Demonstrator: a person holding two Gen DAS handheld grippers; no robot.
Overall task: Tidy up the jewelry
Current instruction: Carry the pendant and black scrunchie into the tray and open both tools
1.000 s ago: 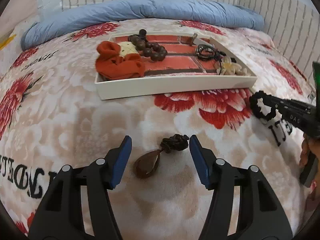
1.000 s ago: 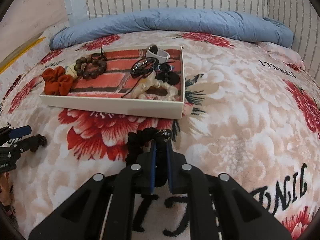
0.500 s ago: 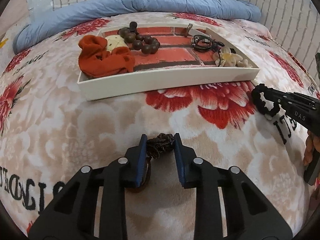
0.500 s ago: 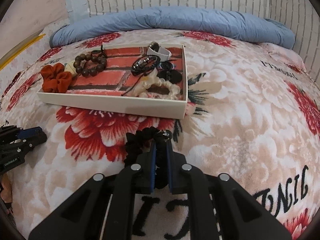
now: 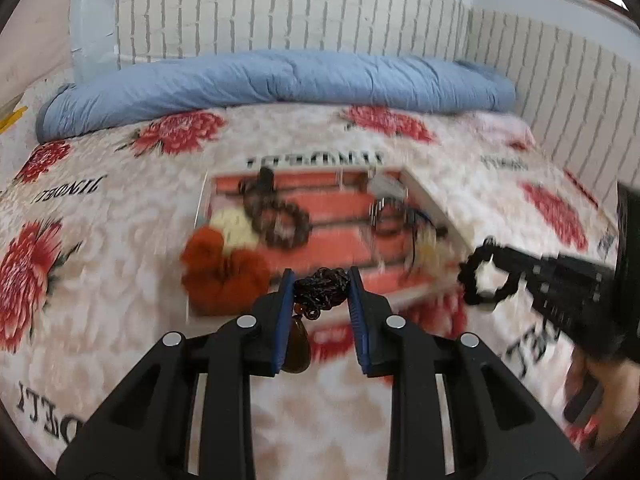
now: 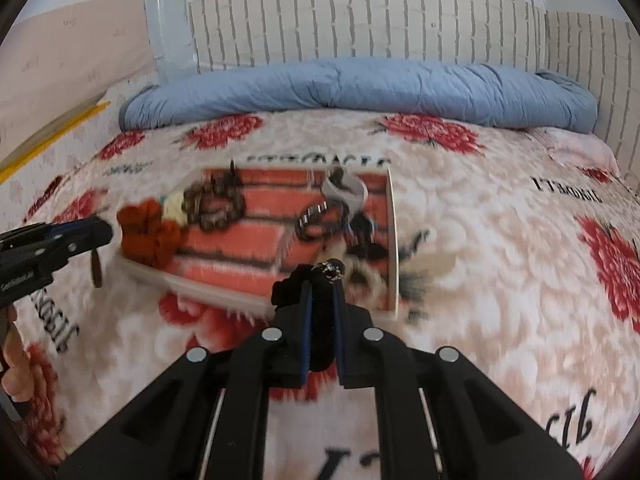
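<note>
The left hand-held gripper is closed down on the knotted black cord of a pendant necklace, its blue pads pressing the knot from both sides. The brown teardrop pendant hangs below the knot, against the inside of the left finger, clear of the bed. This gripper is raised above the near edge of the white tray that lies on the flowered blanket.

The right hand-held gripper is nearly shut on a black scrunchie, which bunches out past the left finger; a small shiny charm sits at the fingertips. It hovers over the near right corner of the tray. In the left wrist view the same scrunchie shows as a ring at the tip of the right gripper, beside the tray's right edge.

Inside the tray, on its red brick-patterned floor, an orange scrunchie lies at the near left corner, with a cream piece just behind it and a brown bead bracelet next to that. Toward the right side lie a dark metal ring and a white band near the far right corner; the rest is too blurred to name.

A rolled blue quilt lies along the far edge of the bed, against a white brick-patterned wall
</note>
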